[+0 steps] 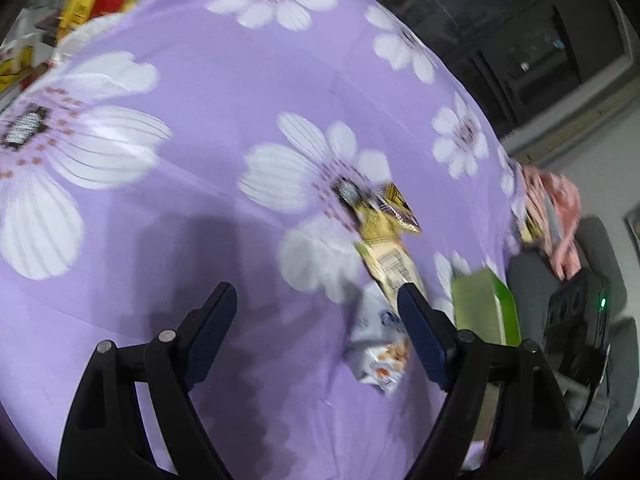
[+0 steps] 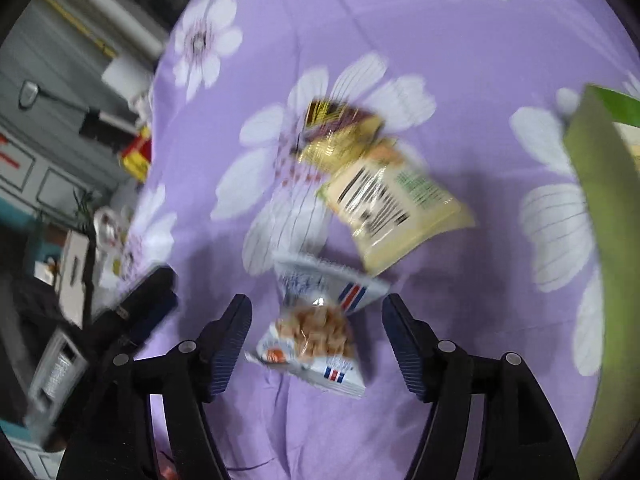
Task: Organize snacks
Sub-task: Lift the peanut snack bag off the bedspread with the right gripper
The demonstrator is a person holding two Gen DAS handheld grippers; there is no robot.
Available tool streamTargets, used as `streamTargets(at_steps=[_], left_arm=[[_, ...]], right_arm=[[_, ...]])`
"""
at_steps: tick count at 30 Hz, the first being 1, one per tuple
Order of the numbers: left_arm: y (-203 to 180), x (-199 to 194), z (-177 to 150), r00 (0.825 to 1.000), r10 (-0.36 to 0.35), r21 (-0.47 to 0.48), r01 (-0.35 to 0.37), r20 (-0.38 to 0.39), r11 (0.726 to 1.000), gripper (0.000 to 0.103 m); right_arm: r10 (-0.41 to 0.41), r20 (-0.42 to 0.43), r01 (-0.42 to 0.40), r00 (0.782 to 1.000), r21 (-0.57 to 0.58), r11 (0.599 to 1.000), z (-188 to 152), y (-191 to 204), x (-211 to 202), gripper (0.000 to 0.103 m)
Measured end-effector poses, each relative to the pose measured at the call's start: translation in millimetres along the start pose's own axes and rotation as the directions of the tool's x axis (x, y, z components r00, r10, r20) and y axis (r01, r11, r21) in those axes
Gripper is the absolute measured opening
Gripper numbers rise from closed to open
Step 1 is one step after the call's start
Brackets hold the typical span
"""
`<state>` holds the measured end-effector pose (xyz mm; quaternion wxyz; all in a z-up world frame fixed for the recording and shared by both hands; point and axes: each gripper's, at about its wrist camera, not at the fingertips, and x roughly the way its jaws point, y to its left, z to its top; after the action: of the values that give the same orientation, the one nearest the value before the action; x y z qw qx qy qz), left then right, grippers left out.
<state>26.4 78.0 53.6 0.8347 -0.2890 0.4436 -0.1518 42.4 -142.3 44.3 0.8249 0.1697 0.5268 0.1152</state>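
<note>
Three snack packets lie in a loose cluster on the purple floral tablecloth (image 2: 460,40), all small, crinkly film bags.

White peanut packet (image 2: 316,328): lower centre of the right wrist frame, directly between the two fingers of the right gripper (image 2: 316,308). Jaws stand apart, pads not touching the film on either side; packet rests on the cloth, nothing held. It looks light, soft and puffy, with slippery glossy film and loose nuts inside that will likely shift. Best hold is probably across the pinched waist at mid-bag, or the flat sealed edge at top; squeezing the filled belly risks a slide-out.

Pale yellow barcode packet (image 2: 392,208): just above and right of the white one, centre of frame, tilted, near it but whether the edges touch is unclear through blur. Gold and brown packet (image 2: 340,132) sits above that, overlapping its top end. Both look equally light and flimsy.

Green box (image 2: 600,184): right edge of frame, stiff-sided, likely the bin for sorting.

Left wrist frame: left gripper (image 1: 316,292) is wide open and empty over bare cloth in the lower centre. The same cluster sits right of centre, the white packet partly behind the right-hand finger. Red and yellow boxes (image 1: 92,0) are at upper left, far from both tools.
</note>
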Motion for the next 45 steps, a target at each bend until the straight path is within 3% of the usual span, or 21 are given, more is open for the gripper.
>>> streamTargets(at_steps=[6,11,15,19,22,24,31,37,45], left_arm=[[-24.1,10.4,-15.0,0.996,-0.055,0.079,0.061,-0.073,0.995,0.081],[-40.8,22.8,-28.6,0.994,-0.034,0.148,0.049,-0.103,0.988,0.075],[-46.7,34.9,-35.2,0.992,-0.011,0.169,0.032,-0.124,0.985,0.064],[-49.0,43.3,-39.6,0.990,-0.017,0.166,0.041,-0.143,0.985,0.062],[-45.0,51.3,-41.6,0.984,-0.053,0.108,0.072,-0.168,0.992,0.062],[-45.3,52.2,-42.8,0.984,-0.048,0.105,0.067,-0.172,0.992,0.057],[-45.3,59.2,-45.6,0.982,-0.025,0.125,0.050,-0.189,0.991,0.051],[-52.8,50.5,-47.3,0.988,-0.029,0.179,0.056,-0.149,0.982,0.048],[-67.0,21.7,-45.5,0.997,-0.079,0.268,0.075,0.006,0.961,0.048]], right_arm=[[0.099,0.039,-0.102,0.994,0.080,0.992,-0.9,-20.9,-17.6,0.069],[0.169,0.003,-0.168,0.986,0.158,0.973,1.4,-32.2,-6.9,0.069],[0.185,-0.032,-0.176,0.982,0.192,0.966,0.8,-37.4,5.4,0.069],[0.212,-0.047,-0.199,0.976,0.196,0.960,-0.3,-35.5,13.3,0.069],[0.214,-0.054,-0.201,0.975,0.186,0.962,-0.8,-33.1,16.6,0.069],[0.216,-0.060,-0.202,0.975,0.179,0.963,-1.2,-31.5,20.6,0.068],[0.184,-0.099,-0.165,0.978,0.175,0.971,-3.5,-30.3,32.3,0.054],[0.179,-0.077,-0.167,0.981,0.134,0.977,-4.4,-26.7,25.4,0.052],[0.221,0.074,-0.220,0.972,-0.017,0.975,-3.1,-4.3,-11.0,0.052]])
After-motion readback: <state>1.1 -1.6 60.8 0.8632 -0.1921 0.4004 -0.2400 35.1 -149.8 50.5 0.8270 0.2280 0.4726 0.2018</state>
